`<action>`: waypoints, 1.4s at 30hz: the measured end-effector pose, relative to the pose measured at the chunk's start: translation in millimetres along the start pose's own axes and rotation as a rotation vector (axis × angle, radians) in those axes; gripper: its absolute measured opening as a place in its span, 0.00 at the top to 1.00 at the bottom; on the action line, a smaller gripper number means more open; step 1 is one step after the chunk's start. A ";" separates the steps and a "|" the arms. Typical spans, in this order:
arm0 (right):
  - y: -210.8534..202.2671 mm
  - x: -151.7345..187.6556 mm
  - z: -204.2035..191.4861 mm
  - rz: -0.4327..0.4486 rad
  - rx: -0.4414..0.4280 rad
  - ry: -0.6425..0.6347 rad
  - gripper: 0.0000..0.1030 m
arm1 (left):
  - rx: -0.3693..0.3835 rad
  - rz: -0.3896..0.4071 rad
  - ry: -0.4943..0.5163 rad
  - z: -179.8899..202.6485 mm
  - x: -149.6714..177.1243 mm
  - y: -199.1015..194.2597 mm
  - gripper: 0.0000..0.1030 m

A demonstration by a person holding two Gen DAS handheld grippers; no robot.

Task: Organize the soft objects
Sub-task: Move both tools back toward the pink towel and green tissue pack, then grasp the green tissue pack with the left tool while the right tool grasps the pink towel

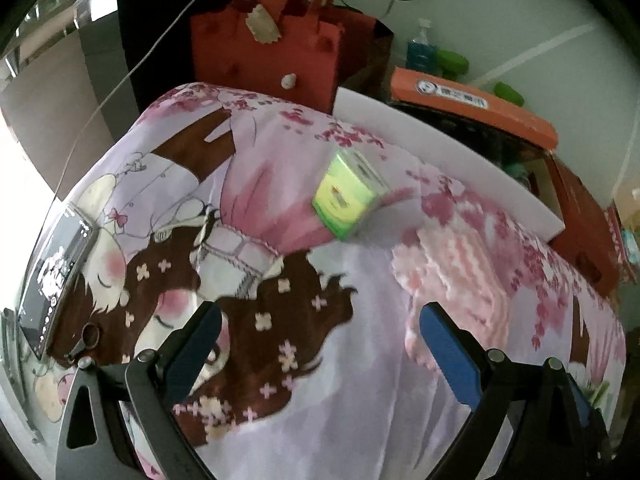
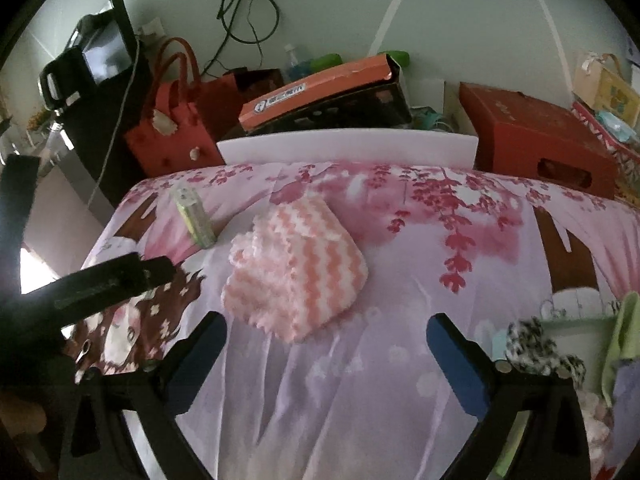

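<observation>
Printed pink-and-lilac bedspread covers the surface. Behind it: white board, red felt bag, orange box. Pink-and-white zigzag cloth lies crumpled mid-spread; green packet, blurred, possibly tissues, sits just left. Left gripper and right gripper both gape wide, empty.

**Two black grippers with blue pads**

The left gripper has two black fingers, each lined on its inner face with a flat blue pad. Round silver screws sit at the finger joints, and the black frame plates behind them carry triangular cut-outs. The right gripper is built alike: black fingers, blue pads, a silver screw at a joint and a triangular cut-out in the frame.
</observation>
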State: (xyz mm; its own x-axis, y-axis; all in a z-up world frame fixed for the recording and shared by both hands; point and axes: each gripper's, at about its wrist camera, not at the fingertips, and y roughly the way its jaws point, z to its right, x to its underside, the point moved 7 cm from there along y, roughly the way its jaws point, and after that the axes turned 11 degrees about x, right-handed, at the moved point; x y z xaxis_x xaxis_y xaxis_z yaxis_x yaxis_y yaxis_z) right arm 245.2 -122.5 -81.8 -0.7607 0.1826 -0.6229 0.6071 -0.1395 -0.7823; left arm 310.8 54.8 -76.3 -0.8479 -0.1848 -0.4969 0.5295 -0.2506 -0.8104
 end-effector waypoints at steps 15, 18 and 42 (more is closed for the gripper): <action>61.6 -18.2 -14.3 -0.020 0.003 -0.033 0.31 | 0.088 0.008 -0.030 17.2 -31.8 39.0 0.04; 67.9 -23.2 -15.8 -0.017 0.003 -0.042 0.36 | 0.050 0.022 0.007 23.9 -40.2 47.9 0.04; 86.5 -29.4 -19.1 -0.027 -0.014 -0.063 0.86 | -0.053 0.058 0.024 8.2 -63.8 75.7 0.73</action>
State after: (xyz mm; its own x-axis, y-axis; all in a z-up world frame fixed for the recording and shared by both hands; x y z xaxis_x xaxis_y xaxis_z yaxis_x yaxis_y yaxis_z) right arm 324.4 -121.4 -131.1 -0.7894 0.1246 -0.6011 0.5890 -0.1221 -0.7989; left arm 405.2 39.9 -103.5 -0.8165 -0.1747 -0.5504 0.5764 -0.1891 -0.7950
